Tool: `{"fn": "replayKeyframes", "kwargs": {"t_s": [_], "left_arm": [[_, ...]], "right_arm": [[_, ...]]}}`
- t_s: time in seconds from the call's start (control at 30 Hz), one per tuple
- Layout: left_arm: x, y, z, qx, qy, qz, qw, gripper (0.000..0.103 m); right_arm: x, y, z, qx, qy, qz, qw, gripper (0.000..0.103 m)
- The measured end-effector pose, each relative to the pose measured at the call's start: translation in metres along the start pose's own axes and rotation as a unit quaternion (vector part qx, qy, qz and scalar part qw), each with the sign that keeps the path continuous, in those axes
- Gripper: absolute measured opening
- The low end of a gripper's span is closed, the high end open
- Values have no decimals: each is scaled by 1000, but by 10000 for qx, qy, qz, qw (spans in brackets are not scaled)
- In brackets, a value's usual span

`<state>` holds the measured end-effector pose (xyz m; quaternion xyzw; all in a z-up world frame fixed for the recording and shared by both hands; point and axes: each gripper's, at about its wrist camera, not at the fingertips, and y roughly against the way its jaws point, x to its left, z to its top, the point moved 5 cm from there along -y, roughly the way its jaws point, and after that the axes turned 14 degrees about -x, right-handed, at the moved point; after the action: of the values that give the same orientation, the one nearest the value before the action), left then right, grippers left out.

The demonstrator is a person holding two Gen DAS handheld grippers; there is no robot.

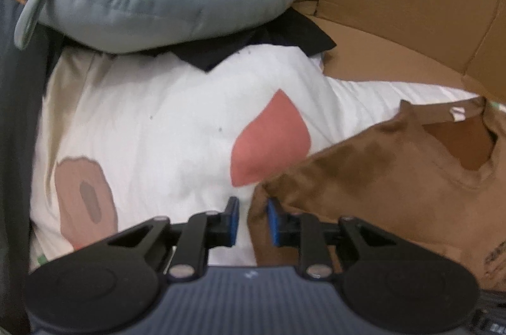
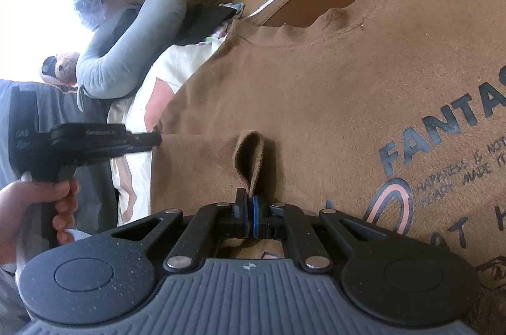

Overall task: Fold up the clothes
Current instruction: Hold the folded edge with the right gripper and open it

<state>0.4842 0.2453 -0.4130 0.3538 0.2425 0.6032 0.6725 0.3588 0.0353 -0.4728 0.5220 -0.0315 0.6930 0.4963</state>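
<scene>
Clamped on a pinched loop of hem — right gripper (image 2: 249,208), jaws together on the brown T-shirt (image 2: 316,101), the fold rising toward 12 o'clock. At 9 o'clock, left gripper (image 2: 156,140) in a hand (image 2: 60,202), meeting the shirt's side edge; jaws apart around the cloth edge in its own view (image 1: 253,222), grip not settled. Shirt spread print-up on the white patterned bedding (image 1: 158,120), collar (image 2: 316,3) at 12 to 1 o'clock, beside cardboard (image 1: 395,3) — long axis from collar toward the camera. Judged part-folded at most: chest open, one edge doubled over, sleeves and body fold seemingly left.
</scene>
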Motion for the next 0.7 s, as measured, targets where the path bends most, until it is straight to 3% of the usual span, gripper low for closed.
{"fn": "replayKeyframes", "kwargs": {"t_s": [0.27, 0.3, 0.37, 0.53, 0.63, 0.7], "left_arm": [[1, -1, 3, -63, 10, 175, 9998, 22], [0, 0, 3, -70, -21, 176, 9998, 22], [-2, 2, 1, -60, -113, 163, 9998, 22], [1, 2, -1, -14, -84, 187, 9998, 22], [-1, 1, -1, -24, -119, 256, 9996, 22], [-2, -2, 0, -24, -203, 293, 9994, 22]], "right_arm": [[2, -4, 4, 37, 210, -29, 9998, 3], [4, -7, 6, 64, 281, -15, 9996, 14], [4, -13, 10, 75, 323, 54, 9994, 19], [-4, -26, 26, 89, -151, 46, 9998, 18], [-1, -27, 29, 34, -13, 49, 10000, 18], [-2, -25, 32, -23, 20, 3, 10000, 3]]}}
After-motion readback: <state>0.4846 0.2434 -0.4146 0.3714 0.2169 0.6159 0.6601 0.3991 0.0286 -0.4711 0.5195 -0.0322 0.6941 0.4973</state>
